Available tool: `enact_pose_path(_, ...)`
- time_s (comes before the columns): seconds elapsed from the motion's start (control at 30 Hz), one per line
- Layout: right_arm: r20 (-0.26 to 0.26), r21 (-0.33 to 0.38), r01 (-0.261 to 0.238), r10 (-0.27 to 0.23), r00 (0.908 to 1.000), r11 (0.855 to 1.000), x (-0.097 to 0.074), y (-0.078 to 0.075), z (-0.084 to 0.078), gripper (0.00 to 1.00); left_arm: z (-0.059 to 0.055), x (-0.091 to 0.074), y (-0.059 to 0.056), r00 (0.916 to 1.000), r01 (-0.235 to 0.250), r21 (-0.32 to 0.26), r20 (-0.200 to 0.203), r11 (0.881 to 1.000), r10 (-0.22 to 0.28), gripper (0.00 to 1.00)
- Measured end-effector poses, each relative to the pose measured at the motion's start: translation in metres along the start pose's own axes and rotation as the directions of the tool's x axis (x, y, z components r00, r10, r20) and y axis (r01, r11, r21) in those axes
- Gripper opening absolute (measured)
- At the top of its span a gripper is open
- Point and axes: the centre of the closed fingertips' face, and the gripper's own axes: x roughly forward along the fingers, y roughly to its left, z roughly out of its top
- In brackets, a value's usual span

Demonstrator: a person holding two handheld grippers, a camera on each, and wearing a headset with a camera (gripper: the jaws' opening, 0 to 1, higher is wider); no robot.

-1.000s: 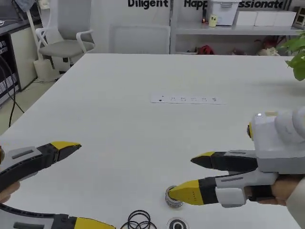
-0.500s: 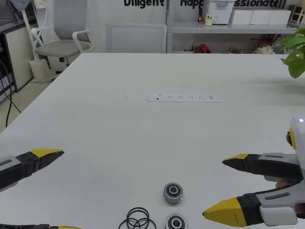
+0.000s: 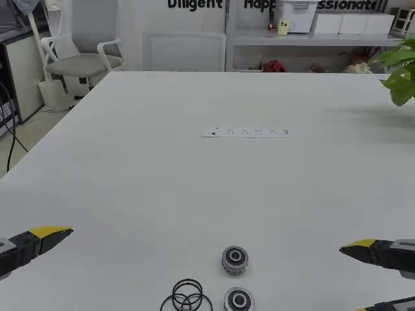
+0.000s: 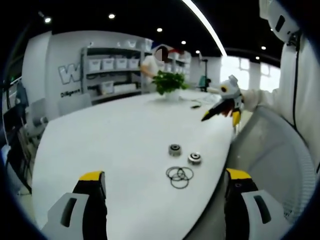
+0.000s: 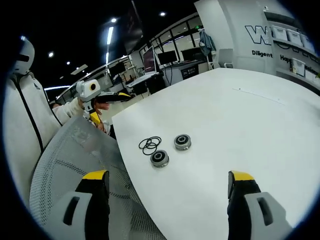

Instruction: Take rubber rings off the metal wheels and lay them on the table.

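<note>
Two metal wheels lie near the table's front edge: one [image 3: 235, 257] [image 4: 175, 149] [image 5: 182, 141] farther in, the other [image 3: 239, 300] [image 4: 194, 158] [image 5: 159, 158] closer to the edge. A small pile of black rubber rings [image 3: 187, 297] [image 4: 179, 174] [image 5: 149, 144] lies just left of them. My left gripper [image 4: 165, 192] is open and empty; its yellow tip [image 3: 48, 233] shows at the left in the head view. My right gripper [image 5: 167, 195] is open and empty too, its tip [image 3: 360, 246] at the right edge. Both grippers stand well apart from the wheels.
The white table [image 3: 194, 175] stretches far back, with a flush power strip [image 3: 248, 133] at its middle. A potted plant [image 3: 401, 71] stands at the far right. A mesh chair back [image 5: 70, 165] sits just off the front edge. An office chair [image 3: 81, 55] stands at the back left.
Both grippers have drawn back and outward, away from the wheels. The right one left the farther wheel, which it was at a second ago. The wheels and rings lie still.
</note>
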Motion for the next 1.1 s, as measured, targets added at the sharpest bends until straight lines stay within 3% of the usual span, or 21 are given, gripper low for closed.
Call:
enact_pose_path(0.2,0.012,0.049,0.045,-0.045,0.9989,0.998,-0.009,-0.007,-0.021,0.96,-0.014,0.002,0.000,0.9997,-0.004,-0.022,-0.024,1.000,0.003,1.00)
enact_pose_path(0.3,-0.001,0.089,0.069,-0.069,0.9976,0.994,-0.011,-0.013,-0.035,0.96,-0.029,0.004,0.002,0.9980,-0.013,-0.032,-0.063,0.999,0.011,1.00)
enact_pose_path(0.47,-0.009,0.114,0.087,-0.087,0.9962,0.990,-0.012,-0.016,-0.050,0.96,-0.045,0.004,0.006,0.9970,-0.016,-0.056,-0.077,0.998,0.011,1.00)
enact_pose_path(0.7,0.022,0.119,0.101,-0.105,0.9943,0.988,-0.011,-0.018,-0.054,0.94,-0.055,0.006,0.007,0.9944,-0.033,-0.074,-0.102,0.997,0.025,1.00)
enact_pose_path(0.9,0.019,0.123,0.123,-0.126,0.9918,0.985,-0.011,-0.022,-0.056,0.91,-0.062,0.009,0.006,0.9934,-0.032,-0.100,-0.113,0.994,0.020,1.00)
enact_pose_path(1.1,0.018,0.125,0.117,-0.121,0.9925,0.985,-0.009,-0.020,-0.056,0.90,-0.062,0.011,0.002,0.9936,-0.025,-0.112,-0.112,0.993,0.012,1.00)
